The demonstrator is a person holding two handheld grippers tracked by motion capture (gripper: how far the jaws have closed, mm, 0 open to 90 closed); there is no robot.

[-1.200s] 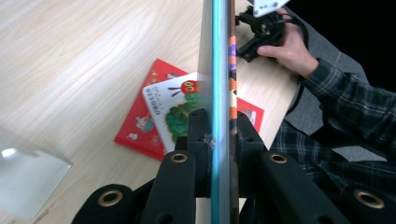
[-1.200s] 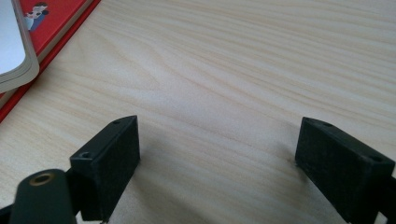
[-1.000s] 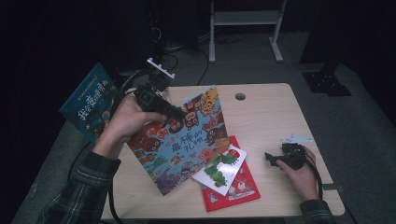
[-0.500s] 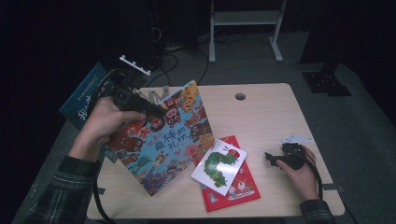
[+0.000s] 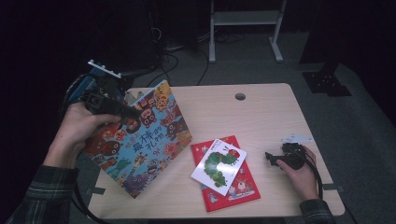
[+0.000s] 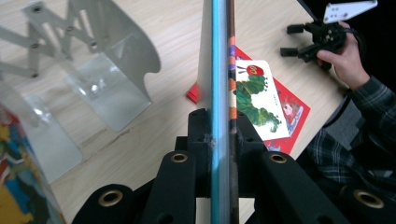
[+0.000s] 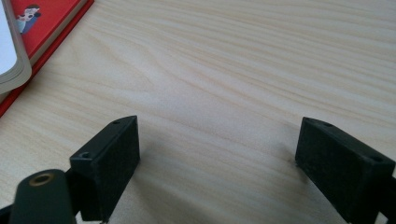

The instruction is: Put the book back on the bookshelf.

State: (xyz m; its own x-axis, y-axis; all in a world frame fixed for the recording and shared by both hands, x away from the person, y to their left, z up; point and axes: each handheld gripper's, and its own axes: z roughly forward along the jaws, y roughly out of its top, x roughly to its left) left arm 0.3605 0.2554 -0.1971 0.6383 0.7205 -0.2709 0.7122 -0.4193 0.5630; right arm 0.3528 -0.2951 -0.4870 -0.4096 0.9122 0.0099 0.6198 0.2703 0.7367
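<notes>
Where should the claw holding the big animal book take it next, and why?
Probably on toward the clear bookstand at the table's left. The left claw is shut on the animal book, held tilted above the table, and the stand looks open beside it.

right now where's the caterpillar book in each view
High view: caterpillar book lies lower centre on the red book.
Left gripper view: right of centre, beyond the clamped big picture book.
Right gripper view: pale rounded corner at the far left edge.
Shared landmark: the red book beneath it.
</notes>
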